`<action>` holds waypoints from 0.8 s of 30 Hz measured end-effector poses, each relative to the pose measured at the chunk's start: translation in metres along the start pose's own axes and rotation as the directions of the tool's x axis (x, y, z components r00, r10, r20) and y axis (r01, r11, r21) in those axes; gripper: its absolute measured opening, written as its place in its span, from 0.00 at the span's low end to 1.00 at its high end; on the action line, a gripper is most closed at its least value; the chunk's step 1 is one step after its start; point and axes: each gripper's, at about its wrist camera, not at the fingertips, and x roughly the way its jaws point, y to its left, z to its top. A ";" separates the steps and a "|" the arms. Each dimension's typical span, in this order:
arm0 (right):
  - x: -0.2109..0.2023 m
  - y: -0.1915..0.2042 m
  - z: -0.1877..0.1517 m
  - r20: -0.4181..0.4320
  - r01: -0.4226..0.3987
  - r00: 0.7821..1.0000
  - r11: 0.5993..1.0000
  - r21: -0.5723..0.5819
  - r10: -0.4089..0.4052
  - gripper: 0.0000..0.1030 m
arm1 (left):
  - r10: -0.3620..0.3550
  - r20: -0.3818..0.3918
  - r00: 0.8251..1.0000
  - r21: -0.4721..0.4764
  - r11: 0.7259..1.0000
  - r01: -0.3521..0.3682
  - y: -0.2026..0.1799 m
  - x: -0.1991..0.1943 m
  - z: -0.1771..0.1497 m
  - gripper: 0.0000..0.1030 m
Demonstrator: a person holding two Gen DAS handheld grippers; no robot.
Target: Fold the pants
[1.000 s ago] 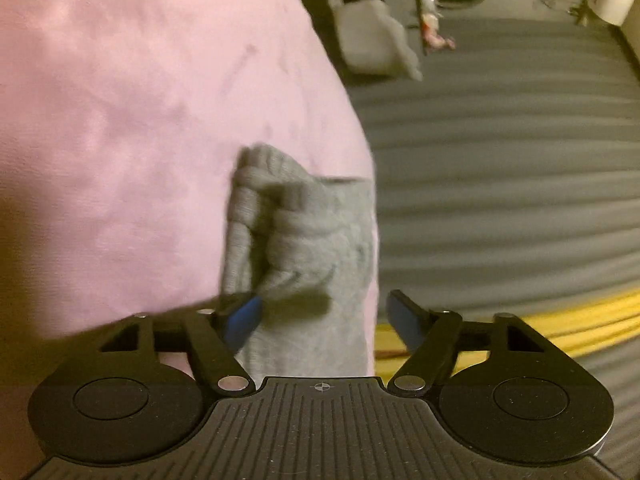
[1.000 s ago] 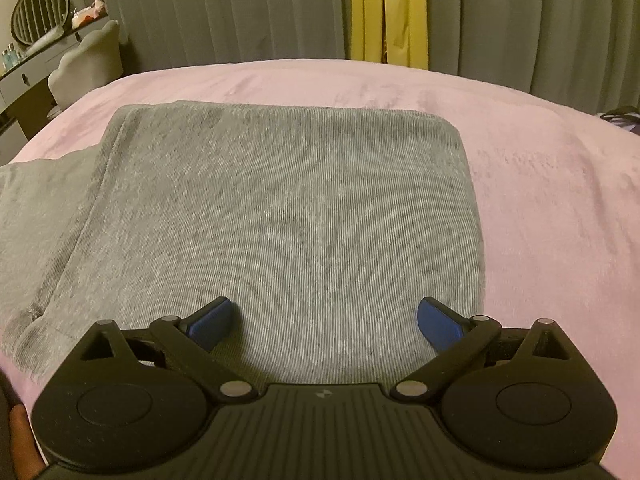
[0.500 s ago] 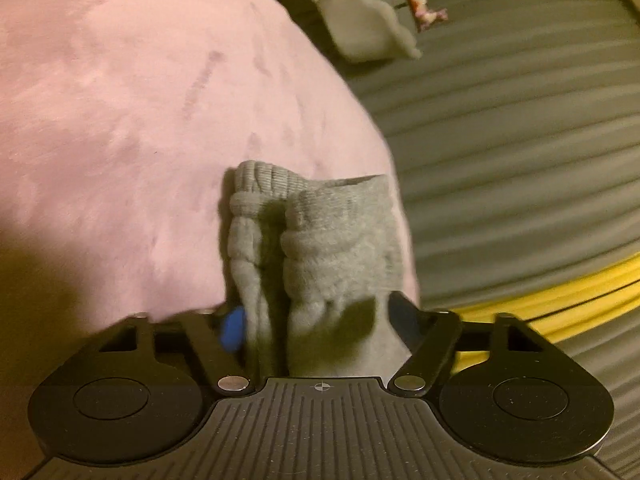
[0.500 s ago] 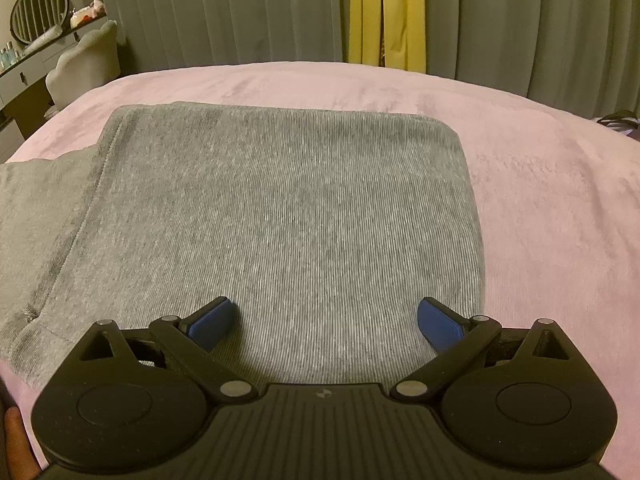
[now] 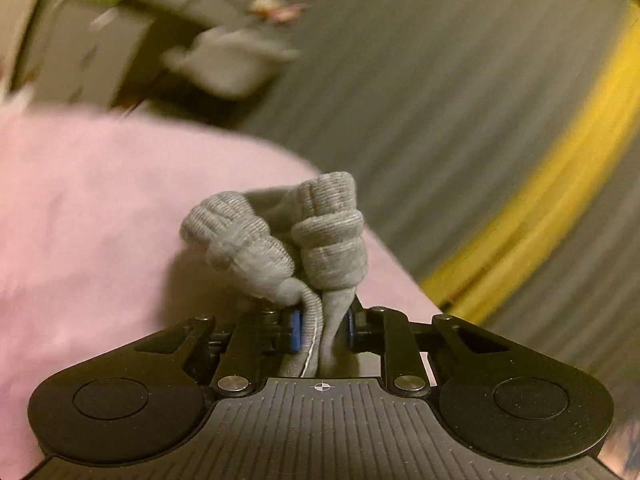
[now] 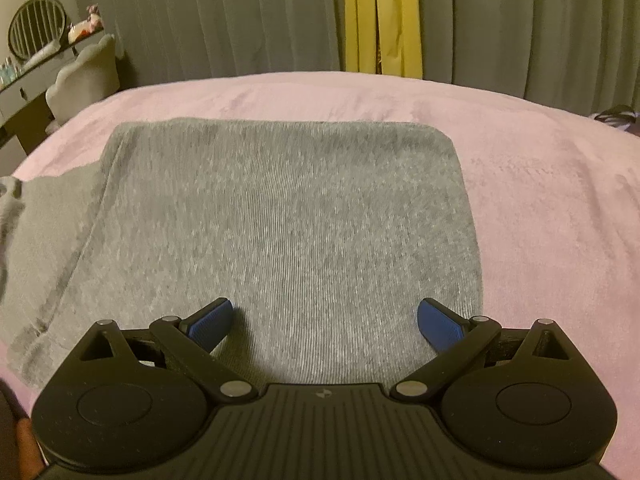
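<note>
Cuffs point(image 5: 304, 236) of grey sweatpants point(image 6: 280, 232) bunch between my closing left claw point(image 5: 322, 326), ready for folding; my right claw point(image 6: 324, 320) hovers wide open, empty.

Around the folded pants point(image 6: 280, 216), the pink bed cover point(image 6: 540, 200) lies bare to their right and beyond them. Left of them, past the bed's edge, a chair point(image 6: 86, 76) and what seems a dresser point(image 6: 28, 80) stand.

One pair of grey pants point(image 6: 280, 232) lies on one pink bed point(image 6: 540, 200). Two ribbed cuffs point(image 5: 332, 232) show. Two tongs: left tongs point(image 5: 322, 326), right tongs point(image 6: 324, 320). One chair point(image 6: 86, 76) at ten o'clock, perhaps one round mirror point(image 6: 38, 26) beyond.
</note>
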 end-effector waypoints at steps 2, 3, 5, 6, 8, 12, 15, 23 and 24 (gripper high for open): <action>-0.002 -0.003 0.000 0.011 -0.011 1.000 1.000 0.024 0.011 0.96 | -0.049 -0.001 0.999 0.109 0.993 0.049 -0.040 -0.007 -0.003 0.22; -0.004 -0.005 0.001 0.018 -0.019 1.000 0.999 0.037 0.018 0.96 | -0.072 -0.001 0.997 0.162 0.984 0.071 -0.060 -0.010 -0.008 0.22; -0.008 -0.008 0.001 0.034 -0.029 0.999 0.997 0.067 0.027 0.96 | -0.117 -0.022 0.993 0.277 0.954 0.118 -0.101 -0.012 -0.025 0.22; -0.010 -0.009 0.000 0.041 -0.034 0.999 0.996 0.081 0.030 0.96 | -0.131 -0.034 0.991 0.329 0.935 0.135 -0.117 -0.012 -0.034 0.22; -0.014 -0.015 0.000 0.054 -0.043 0.998 0.993 0.113 0.037 0.96 | -0.155 -0.098 0.983 0.419 0.890 0.182 -0.151 -0.005 -0.060 0.24; -0.024 -0.022 -0.002 0.080 -0.066 0.995 0.985 0.160 0.054 0.96 | -0.162 -0.302 0.939 0.415 0.865 0.282 -0.187 0.023 -0.111 0.63; -0.030 -0.029 -0.003 0.098 -0.084 0.993 0.977 0.194 0.065 0.96 | -0.125 -0.400 0.908 0.426 0.852 0.305 -0.191 0.032 -0.137 0.77; -0.033 -0.029 -0.001 0.140 -0.172 0.980 0.962 0.214 0.144 0.96 | 0.109 -0.228 0.967 0.318 0.948 -0.031 -0.135 0.000 -0.097 0.87; -0.033 -0.026 0.000 0.146 -0.198 0.974 0.959 0.203 0.171 0.96 | 0.149 -0.208 0.967 0.314 0.946 -0.079 -0.125 0.001 -0.095 0.87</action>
